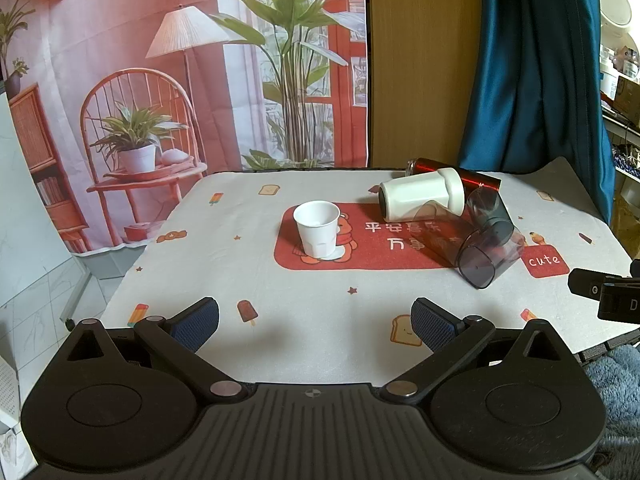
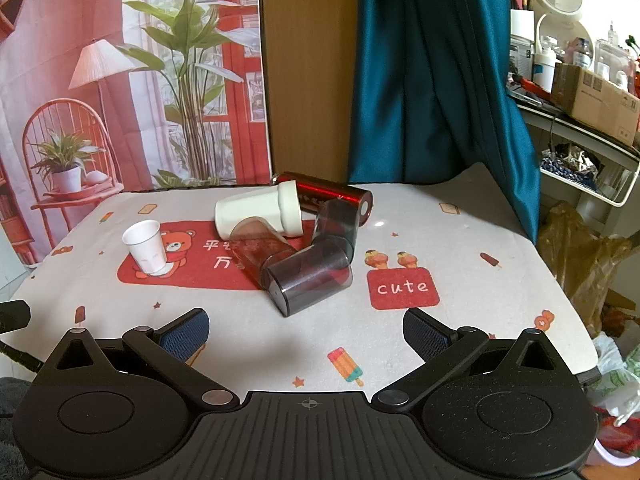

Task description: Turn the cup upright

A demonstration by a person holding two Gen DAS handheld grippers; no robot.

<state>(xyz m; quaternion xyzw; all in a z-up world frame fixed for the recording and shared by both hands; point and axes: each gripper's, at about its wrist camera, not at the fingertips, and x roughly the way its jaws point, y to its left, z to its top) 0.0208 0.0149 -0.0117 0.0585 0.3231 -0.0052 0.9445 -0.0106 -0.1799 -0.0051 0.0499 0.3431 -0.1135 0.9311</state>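
Note:
A small white paper cup [image 1: 317, 228] stands upright on the red bear print; it also shows in the right wrist view [image 2: 145, 245]. To its right a pile of cups lies on its side: a white tumbler [image 1: 422, 194] [image 2: 260, 212], a red metallic bottle [image 1: 456, 174] [image 2: 332, 196], and dark translucent cups [image 1: 490, 252] [image 2: 310, 276]. My left gripper [image 1: 316, 322] is open and empty, hovering near the table's front, short of the paper cup. My right gripper [image 2: 306, 330] is open and empty, just short of the nearest translucent cup.
The table wears a white printed cloth [image 1: 248, 280] with a red "cute" patch [image 2: 402, 288]. A printed backdrop [image 1: 180, 80] and a teal curtain [image 2: 432, 80] hang behind. Cluttered shelves [image 2: 580, 112] stand right. The right gripper's body [image 1: 608, 292] shows at the left view's right edge.

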